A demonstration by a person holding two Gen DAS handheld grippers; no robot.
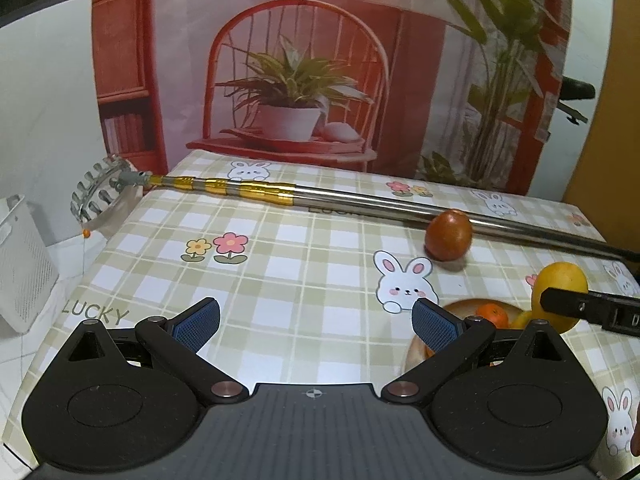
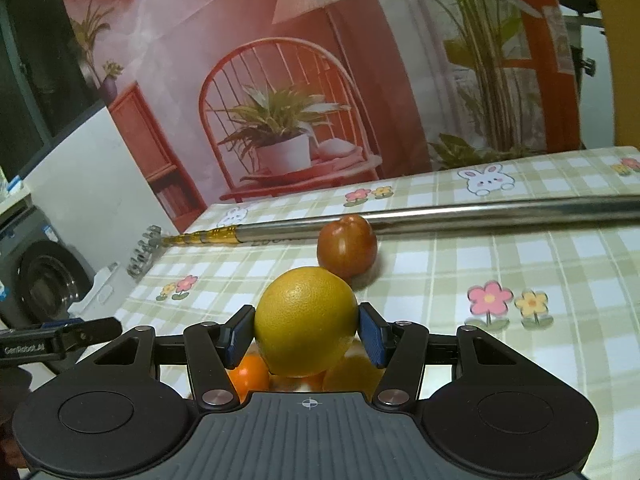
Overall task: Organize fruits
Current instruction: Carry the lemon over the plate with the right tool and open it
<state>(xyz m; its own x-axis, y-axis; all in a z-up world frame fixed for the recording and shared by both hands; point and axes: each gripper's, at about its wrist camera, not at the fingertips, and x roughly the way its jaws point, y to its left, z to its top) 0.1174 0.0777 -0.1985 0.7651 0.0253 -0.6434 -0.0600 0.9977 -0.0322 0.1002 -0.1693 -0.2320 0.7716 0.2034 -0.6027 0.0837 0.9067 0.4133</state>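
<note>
Right wrist: round yellow citrus fruit [image 2: 306, 324]

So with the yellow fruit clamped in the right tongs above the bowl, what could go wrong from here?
1. The right tongs pinch the round yellow fruit only at its sides, so it could slip and drop onto the fruit in the bowl.
2. The reddish fruit sits loose beside the metal pole; a nudge to the pole might roll it away.
</note>
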